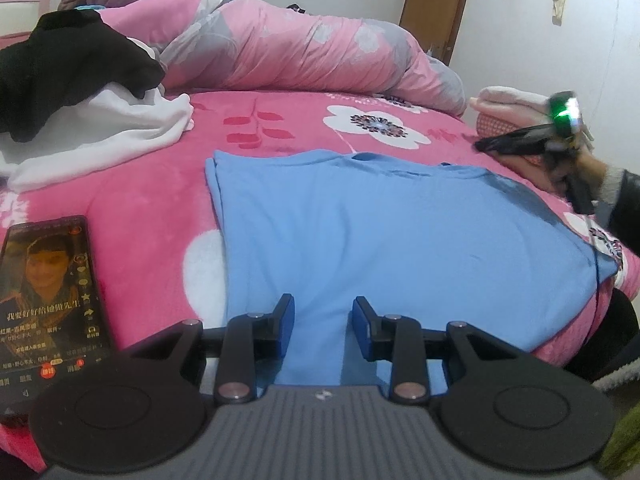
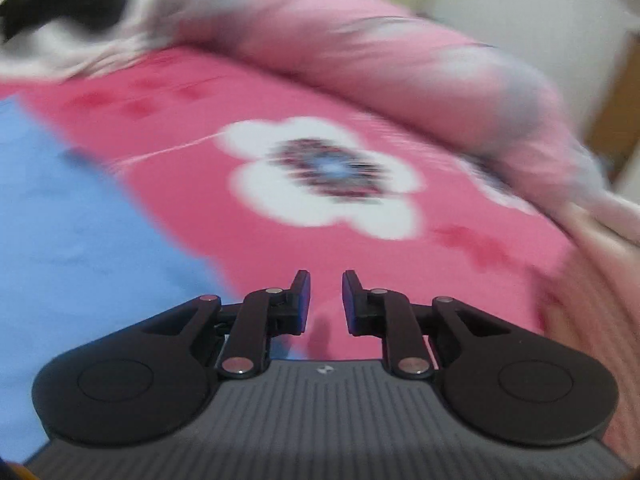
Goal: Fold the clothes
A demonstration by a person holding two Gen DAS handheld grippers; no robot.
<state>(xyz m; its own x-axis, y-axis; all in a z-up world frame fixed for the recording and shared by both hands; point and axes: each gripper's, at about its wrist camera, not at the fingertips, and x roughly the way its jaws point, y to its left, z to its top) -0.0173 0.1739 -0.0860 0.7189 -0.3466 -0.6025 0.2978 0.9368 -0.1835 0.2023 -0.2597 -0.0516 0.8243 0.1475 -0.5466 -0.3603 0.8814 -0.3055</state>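
Bed (image 1: 168, 208) with pink floral cover, rolled pink quilt (image 1: 304, 48) along its far edge. Blue shirt (image 1: 380, 232) lies flat at the near edge, its near hem hidden behind the left gripper (image 1: 323, 320); those jaws stand partly open over the cloth, gripping nothing. Right gripper (image 2: 326, 300), at the shirt's right edge, has jaws narrowly apart and empty; its view is motion-blurred. Phone (image 1: 48, 300) at the near left corner is partly cut off. Black and white garments (image 1: 80, 92) are heaped far left.
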